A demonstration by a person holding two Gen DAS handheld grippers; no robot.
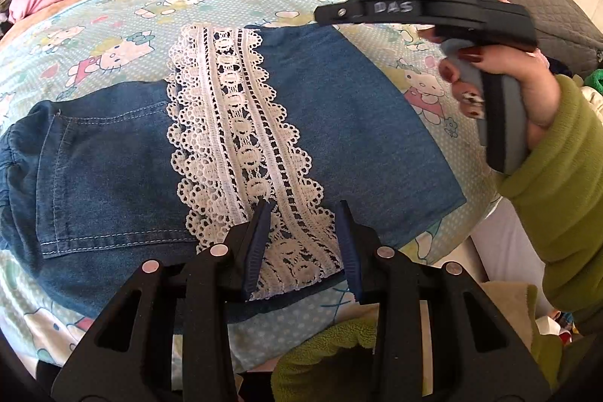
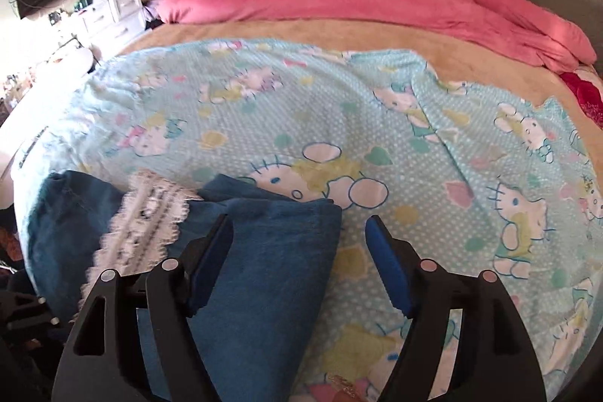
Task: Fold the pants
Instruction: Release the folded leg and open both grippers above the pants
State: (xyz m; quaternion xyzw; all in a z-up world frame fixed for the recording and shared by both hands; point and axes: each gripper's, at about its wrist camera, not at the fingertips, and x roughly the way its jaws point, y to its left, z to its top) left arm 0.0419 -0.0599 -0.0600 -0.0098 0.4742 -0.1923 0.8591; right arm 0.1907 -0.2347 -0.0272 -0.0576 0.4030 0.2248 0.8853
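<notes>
The blue denim pants (image 1: 113,157) lie folded flat on the bed, with a white lace band (image 1: 241,145) running across the top layer. My left gripper (image 1: 303,213) is open just above the near end of the lace, holding nothing. The right gripper's body (image 1: 433,14) shows at the upper right in the left wrist view, held in a hand above the pants' right edge. In the right wrist view the pants (image 2: 271,251) and lace (image 2: 143,221) lie at lower left. My right gripper (image 2: 297,236) is open and empty over the pants' right edge.
A light blue cartoon-cat sheet (image 2: 377,138) covers the bed under the pants. A pink duvet (image 2: 377,2) is bunched at the far side. A green towel (image 1: 331,345) lies at the near bed edge. A dresser (image 2: 113,14) stands far left.
</notes>
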